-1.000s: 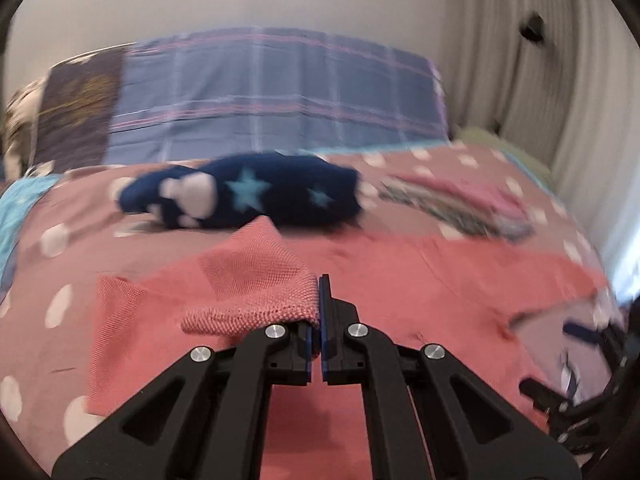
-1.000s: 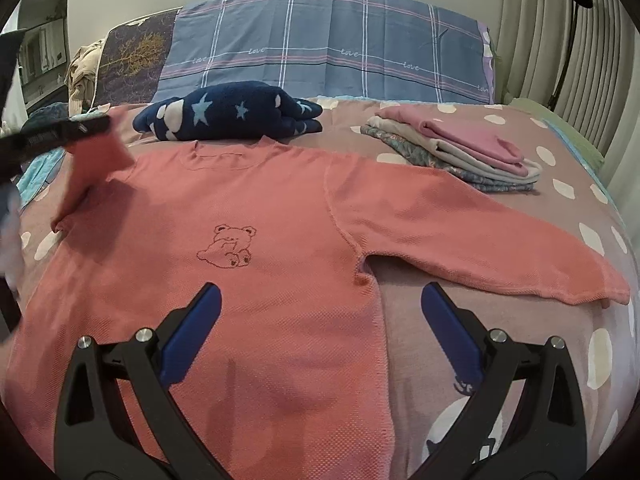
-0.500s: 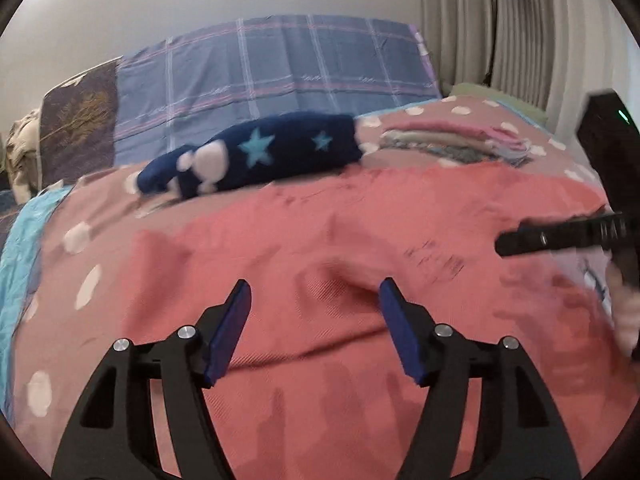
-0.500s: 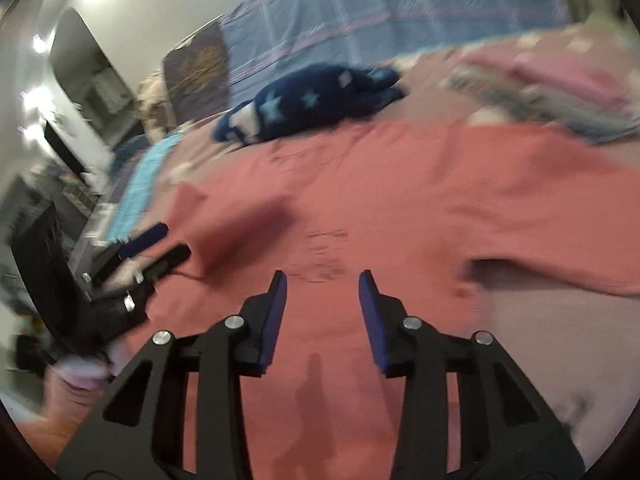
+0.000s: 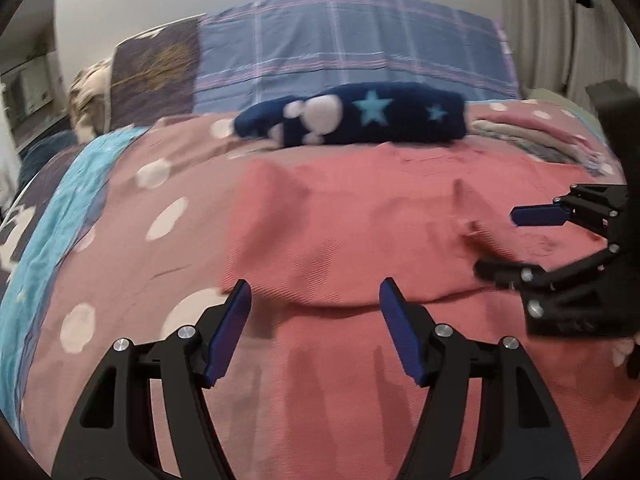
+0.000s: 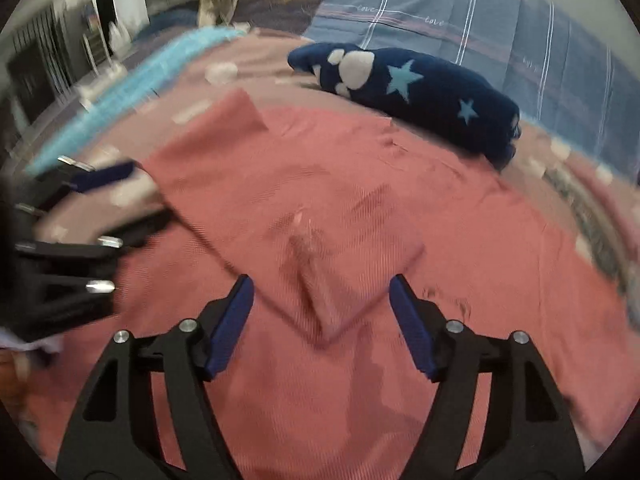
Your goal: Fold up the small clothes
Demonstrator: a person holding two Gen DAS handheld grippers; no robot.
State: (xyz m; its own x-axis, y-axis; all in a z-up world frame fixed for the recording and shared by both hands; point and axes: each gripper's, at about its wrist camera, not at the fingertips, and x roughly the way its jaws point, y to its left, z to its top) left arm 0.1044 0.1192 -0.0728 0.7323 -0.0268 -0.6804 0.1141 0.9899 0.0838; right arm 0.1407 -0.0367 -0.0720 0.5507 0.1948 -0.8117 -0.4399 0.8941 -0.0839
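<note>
Polka-dot bed (image 5: 168, 216), mid-fold: my left hand-held gripper (image 5: 314, 320), jaws now wide and empty, has released the coral sweater's (image 6: 480, 240) sleeve (image 6: 320, 256) across its chest, right hand-held gripper (image 6: 320, 316) open above.

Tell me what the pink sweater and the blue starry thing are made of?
The sweater looks like knitted cotton: fine ribbed lines show, with a matte surface. The blue starry bundle looks like soft fleece, fuzzy and dull. Motion blur leaves both uncertain.

Plaid pillow (image 5: 352, 44) behind polka-dot bedspread (image 5: 160, 216), curtain (image 5: 536, 20) at right.
</note>
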